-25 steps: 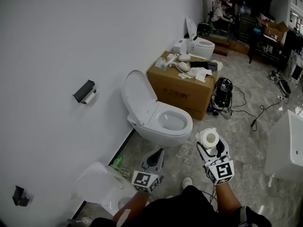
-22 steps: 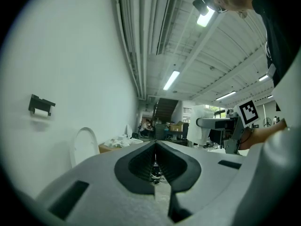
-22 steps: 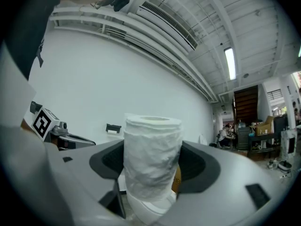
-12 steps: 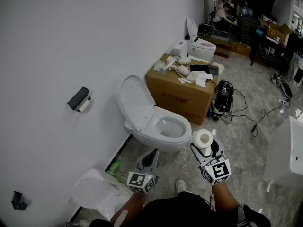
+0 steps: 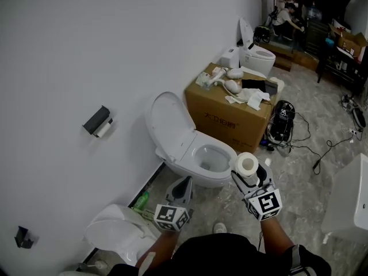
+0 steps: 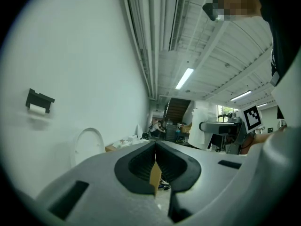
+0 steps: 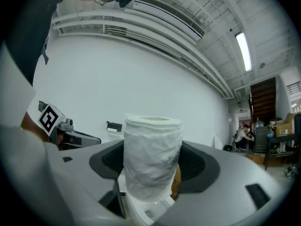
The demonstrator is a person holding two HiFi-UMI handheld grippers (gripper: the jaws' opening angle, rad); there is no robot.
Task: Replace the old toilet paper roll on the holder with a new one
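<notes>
Left hand-held gripper (image 5: 185, 184) level, jaws together, right hand-held gripper (image 5: 252, 176) clamping paper roll (image 5: 248, 164)

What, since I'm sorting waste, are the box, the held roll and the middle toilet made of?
Box: corrugated cardboard by the look, matte brown, printed, flaps folded.
Roll: soft white tissue paper, matte and crinkled, around a hollow core.
Toilet: probably glazed ceramic, smooth glossy white; the lid may be plastic.

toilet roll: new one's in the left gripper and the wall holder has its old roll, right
Wrong side: the new toilet roll sits in the right gripper, as the right gripper view shows. The wall holder does have its old roll.
</notes>
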